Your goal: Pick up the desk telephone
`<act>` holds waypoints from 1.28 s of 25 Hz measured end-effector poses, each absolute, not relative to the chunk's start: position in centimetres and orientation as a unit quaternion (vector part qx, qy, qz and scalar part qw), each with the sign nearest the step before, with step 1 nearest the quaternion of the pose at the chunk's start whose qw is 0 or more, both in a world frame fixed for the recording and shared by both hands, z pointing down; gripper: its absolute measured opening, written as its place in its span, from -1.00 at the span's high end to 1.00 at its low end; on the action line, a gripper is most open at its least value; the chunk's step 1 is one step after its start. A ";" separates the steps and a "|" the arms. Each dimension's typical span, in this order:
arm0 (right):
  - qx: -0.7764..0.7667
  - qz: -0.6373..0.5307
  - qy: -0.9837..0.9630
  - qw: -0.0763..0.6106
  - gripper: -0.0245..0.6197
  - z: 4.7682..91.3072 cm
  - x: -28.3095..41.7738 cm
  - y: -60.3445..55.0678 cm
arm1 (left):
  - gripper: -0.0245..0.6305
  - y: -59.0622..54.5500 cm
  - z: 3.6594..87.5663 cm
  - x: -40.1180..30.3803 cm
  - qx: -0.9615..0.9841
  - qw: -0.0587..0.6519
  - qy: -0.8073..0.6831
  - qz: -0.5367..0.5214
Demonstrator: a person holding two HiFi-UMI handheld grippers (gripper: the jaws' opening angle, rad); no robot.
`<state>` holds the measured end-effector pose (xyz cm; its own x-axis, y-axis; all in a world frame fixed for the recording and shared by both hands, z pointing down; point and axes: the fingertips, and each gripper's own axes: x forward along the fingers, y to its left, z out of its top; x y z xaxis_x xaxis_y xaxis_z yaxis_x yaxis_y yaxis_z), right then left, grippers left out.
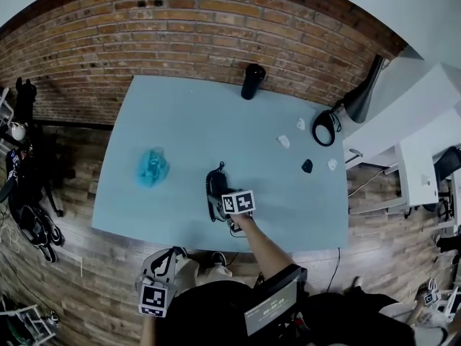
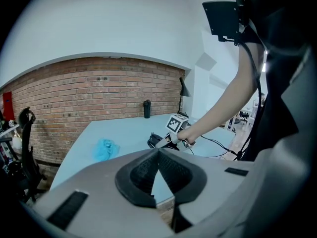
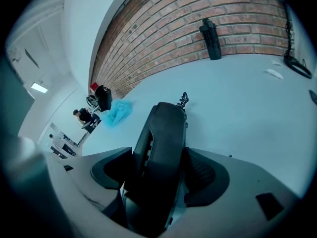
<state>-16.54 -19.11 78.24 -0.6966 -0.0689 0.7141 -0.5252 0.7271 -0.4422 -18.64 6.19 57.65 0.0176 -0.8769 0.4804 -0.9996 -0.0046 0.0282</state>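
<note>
Right arm stretched forward over the table (image 1: pixel 187 121), the right hand-held gripper (image 3: pixel 161 170) clamps the desk telephone (image 3: pixel 163 133). The left hand-held gripper (image 2: pixel 157 155) sits pulled in by the body, jaws together, empty.

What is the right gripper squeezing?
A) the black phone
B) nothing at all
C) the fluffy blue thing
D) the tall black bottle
A: in the right gripper view, the right gripper has its two jaws pressed against either side of the black phone.
</note>
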 end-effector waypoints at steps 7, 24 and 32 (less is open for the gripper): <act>0.176 0.333 -0.857 0.351 -0.14 78.4 -16.1 -19.3 | 0.88 5.7 57.9 -18.2 0.697 0.183 -0.672 0.170; 0.198 0.465 -0.820 0.270 0.00 77.7 -15.7 -19.4 | 0.88 6.0 57.8 -18.4 0.696 0.183 -0.673 0.172; 0.198 0.497 -0.809 0.242 0.00 76.9 -15.7 -18.9 | 0.88 6.2 57.8 -18.6 0.696 0.182 -0.672 0.173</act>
